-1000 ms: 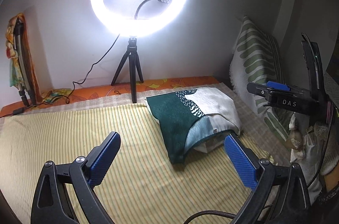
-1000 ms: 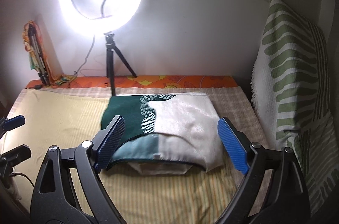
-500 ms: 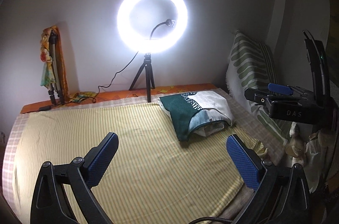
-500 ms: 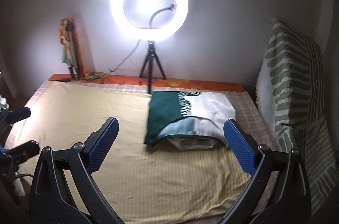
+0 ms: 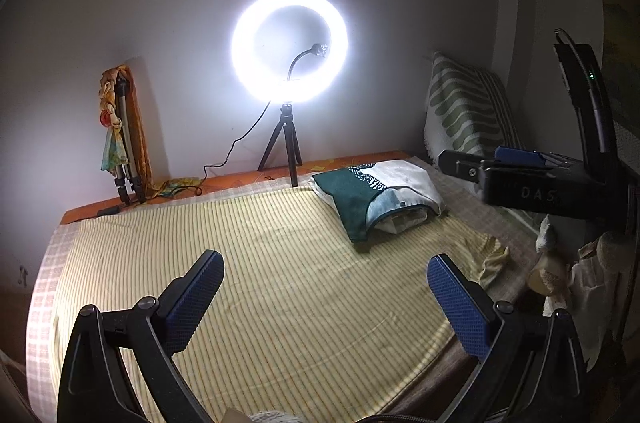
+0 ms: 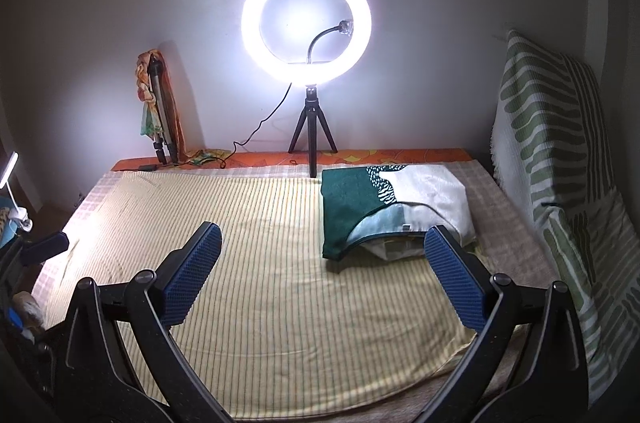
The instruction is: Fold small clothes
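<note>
1. The left tool (image 5: 324, 297) is hovering nearest the viewer, its blue pads spread wide and holding nothing.
2. The right tool (image 6: 320, 271) is likewise standing with pads spread wide apart, empty, above the yellow striped sheet (image 6: 260, 263) that is covering the bed.
3. The sheet is lying mostly flat; its near right corner is rumpling in the left view.
4. Further back, the folded garment (image 6: 384, 207), green and white, is resting on the sheet's far right part, sitting atop a paler folded piece (image 6: 394, 247) that is peeking out beneath its near edge.
5. Judgement: the cloth is appearing light, soft and limp, likely sagging when lifted; pinching a folded edge or corner, one per tool, is looking safest.
6. Beyond it, the ring light (image 6: 306, 23) is shining from its tripod against the wall.
</note>
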Tool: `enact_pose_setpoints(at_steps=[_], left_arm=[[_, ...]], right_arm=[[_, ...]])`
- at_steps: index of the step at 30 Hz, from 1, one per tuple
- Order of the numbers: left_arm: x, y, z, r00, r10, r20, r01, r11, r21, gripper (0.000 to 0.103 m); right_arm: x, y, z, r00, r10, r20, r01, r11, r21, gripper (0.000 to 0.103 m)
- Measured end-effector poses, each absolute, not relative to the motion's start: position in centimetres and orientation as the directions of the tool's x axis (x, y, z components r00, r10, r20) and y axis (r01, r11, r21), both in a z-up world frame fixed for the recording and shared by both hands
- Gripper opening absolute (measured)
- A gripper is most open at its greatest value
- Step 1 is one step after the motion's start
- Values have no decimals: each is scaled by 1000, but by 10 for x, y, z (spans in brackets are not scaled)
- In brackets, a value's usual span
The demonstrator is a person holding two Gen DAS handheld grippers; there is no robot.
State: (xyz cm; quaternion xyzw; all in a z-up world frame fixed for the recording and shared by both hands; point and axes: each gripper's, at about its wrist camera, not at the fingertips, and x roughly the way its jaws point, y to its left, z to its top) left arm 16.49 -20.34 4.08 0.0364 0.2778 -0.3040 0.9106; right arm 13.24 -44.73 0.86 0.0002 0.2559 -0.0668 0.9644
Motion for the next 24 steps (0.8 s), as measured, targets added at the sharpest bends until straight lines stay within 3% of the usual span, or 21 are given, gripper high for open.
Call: enact_pose_setpoints(at_steps=[20, 24], left_arm=[[200, -192, -27, 639, -519, -568, 530, 832, -164, 103], [210, -191, -44, 621, -491, -611, 520, 841, -147, 103]], right_arm=[[170, -456, -94, 822, -203, -532, 220, 975, -31, 103], [179, -457, -109, 821, -216, -528, 237, 971, -29, 103]])
